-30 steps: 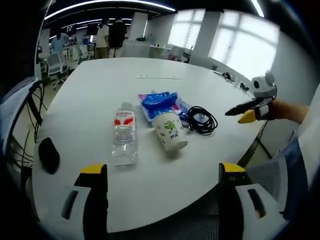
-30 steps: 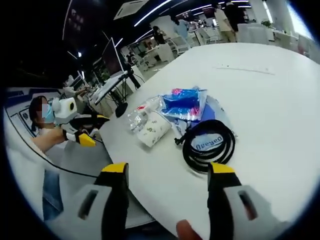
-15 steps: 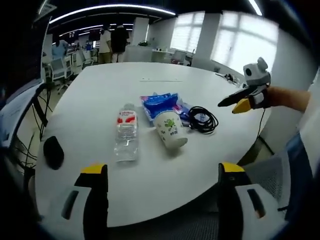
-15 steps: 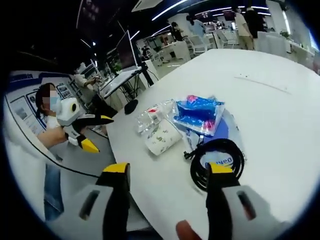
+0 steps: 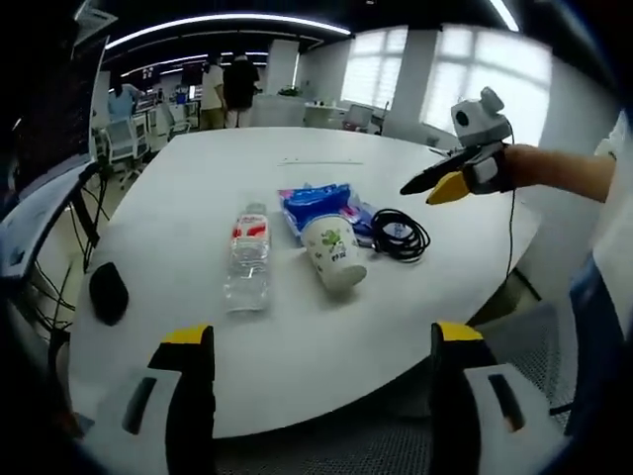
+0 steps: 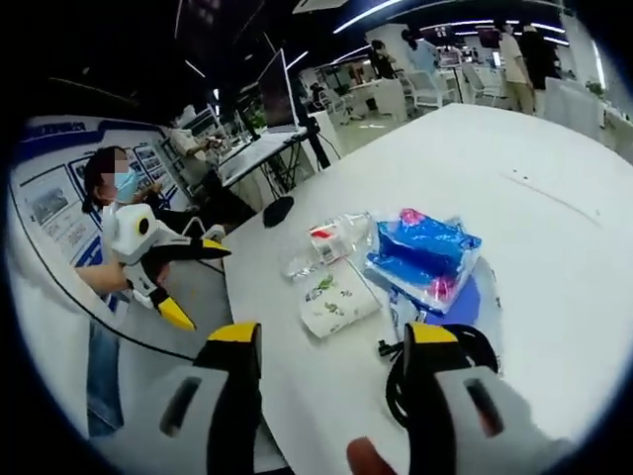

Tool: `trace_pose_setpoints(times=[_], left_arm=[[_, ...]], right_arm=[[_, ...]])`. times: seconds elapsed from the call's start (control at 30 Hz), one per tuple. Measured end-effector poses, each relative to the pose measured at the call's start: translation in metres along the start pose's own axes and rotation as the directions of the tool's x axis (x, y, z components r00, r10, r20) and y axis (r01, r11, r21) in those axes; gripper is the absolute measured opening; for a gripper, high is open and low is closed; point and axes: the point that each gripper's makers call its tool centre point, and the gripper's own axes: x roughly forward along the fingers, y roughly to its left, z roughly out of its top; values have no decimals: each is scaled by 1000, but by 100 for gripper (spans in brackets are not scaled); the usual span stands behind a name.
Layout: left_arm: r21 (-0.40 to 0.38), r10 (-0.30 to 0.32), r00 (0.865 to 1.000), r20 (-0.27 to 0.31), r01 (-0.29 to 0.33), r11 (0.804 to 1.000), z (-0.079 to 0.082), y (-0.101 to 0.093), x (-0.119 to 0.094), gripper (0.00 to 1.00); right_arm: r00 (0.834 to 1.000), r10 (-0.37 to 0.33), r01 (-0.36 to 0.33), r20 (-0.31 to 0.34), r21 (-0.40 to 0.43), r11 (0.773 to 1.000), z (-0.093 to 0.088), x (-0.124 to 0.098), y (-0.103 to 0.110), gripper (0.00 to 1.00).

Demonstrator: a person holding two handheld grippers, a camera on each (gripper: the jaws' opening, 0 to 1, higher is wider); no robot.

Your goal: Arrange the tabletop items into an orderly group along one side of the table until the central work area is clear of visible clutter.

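Black cable coil lies just behind right gripper's spread jaws.

Right hand-held gripper moved over coiled cable

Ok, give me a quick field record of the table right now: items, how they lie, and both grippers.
table: white table
bottle: water bottle on its side
cup: paper cup on its side
packet: blue packet behind the cup
cable: black cable coiled
mouse: black mouse near the edge
left gripper: open, empty
right gripper: open, above the cable
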Motion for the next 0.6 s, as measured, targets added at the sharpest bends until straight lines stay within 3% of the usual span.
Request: trace_pose_setpoints(times=[0.17, 0.4, 0.6], left_arm=[[46, 7, 1000, 8, -7, 999, -1, -5, 3, 92], [124, -17, 999, -46, 23, 992, -12, -15, 11, 94], [79, 3, 1000, -8, -2, 997, -5, -7, 12, 94]], right_arm=[[1000, 23, -23, -9, -19, 1000, 12, 12, -2, 54], [997, 55, -59, -62, -65, 996, 16, 32, -1, 52], [994, 77, -83, -79, -81, 993, 23, 46, 0, 49]])
